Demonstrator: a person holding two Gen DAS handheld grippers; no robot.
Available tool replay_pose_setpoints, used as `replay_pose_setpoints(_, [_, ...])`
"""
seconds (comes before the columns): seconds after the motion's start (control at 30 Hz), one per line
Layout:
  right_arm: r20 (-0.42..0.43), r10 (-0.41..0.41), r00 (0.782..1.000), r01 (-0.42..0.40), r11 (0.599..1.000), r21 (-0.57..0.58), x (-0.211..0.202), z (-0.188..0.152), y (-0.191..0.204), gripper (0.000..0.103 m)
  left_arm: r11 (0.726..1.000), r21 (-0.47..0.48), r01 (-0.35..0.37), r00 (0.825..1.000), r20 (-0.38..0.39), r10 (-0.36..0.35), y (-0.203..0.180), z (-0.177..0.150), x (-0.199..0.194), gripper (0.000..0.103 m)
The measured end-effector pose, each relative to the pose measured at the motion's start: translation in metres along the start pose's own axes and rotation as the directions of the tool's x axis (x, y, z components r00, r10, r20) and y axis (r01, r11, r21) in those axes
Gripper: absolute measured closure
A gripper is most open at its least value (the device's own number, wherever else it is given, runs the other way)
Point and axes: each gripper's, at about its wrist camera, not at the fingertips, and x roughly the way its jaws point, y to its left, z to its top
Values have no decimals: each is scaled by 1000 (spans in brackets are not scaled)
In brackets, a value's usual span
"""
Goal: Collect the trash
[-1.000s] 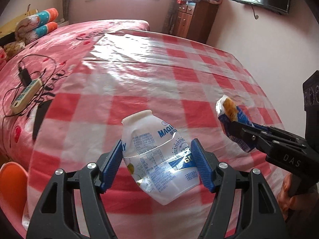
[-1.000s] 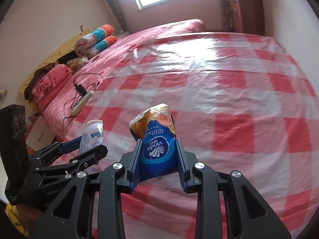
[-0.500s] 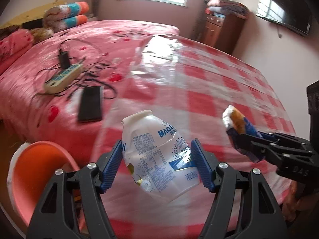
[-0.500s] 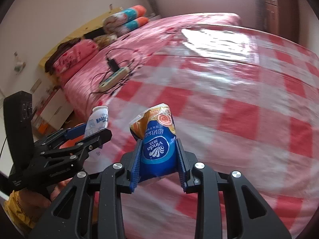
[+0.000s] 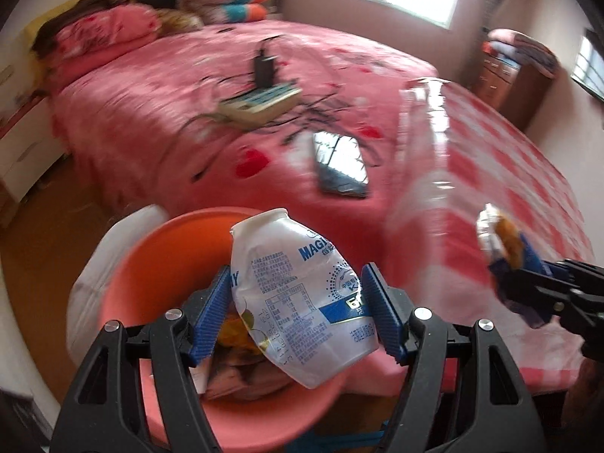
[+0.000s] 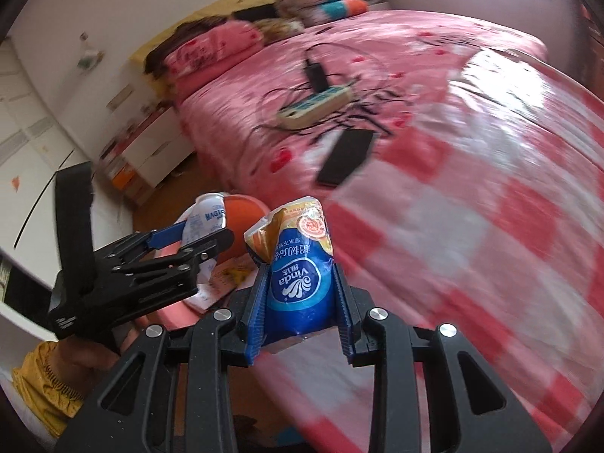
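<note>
Our left tongs are clamped on a crushed white bottle, which hangs directly over the orange bin at the near edge of the bed. The bottle's long axis tilts, neck up and far-left, base down toward the bin's near-right rim. Our right tongs are clamped on a blue tissue pack, upright between the pads, its torn top pointing away from us. That pack sits to the right of the bin, above the checked cover (not yet over the opening). So the left side is the nearer one: we judge the bottle can drop straight down, while the pack must first travel left. Some trash already lies in the bin. A phone and power strip lie farther off on the bed.
</note>
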Motion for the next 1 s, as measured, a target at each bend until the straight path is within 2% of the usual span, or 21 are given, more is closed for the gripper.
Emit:
replay_pose_setpoints(0.3, [-67,68,995,-75,991,-107,51,18,53,66,992,-104,-66,996,-63,60,60,-18,20,33])
replay_pose_setpoints(0.5, [-89,101,991,-106,993,-56,69,14,54,42,988,-130,-83,994,-80,73,76,-22,31,32])
replay_pose_setpoints(0.57, [-71,123,990,-125,992,-22,65,12,47,32,987,-126,-100,992,-92,89,78,-23,35,25])
replay_pose_setpoints(0.6, [-54,119,991,-120,993,-14,61,12,44,31,984,-126,-125,989,-95,114,79,-23,36,22])
replay_pose_setpoints(0.77, [15,102,995,-103,994,28,38,12,29,20,980,-127,-152,986,-87,141,80,-22,34,18])
replay_pose_setpoints(1.0, [103,35,994,-45,994,97,11,11,-2,16,977,-71,-200,979,-42,198,64,-13,22,14])
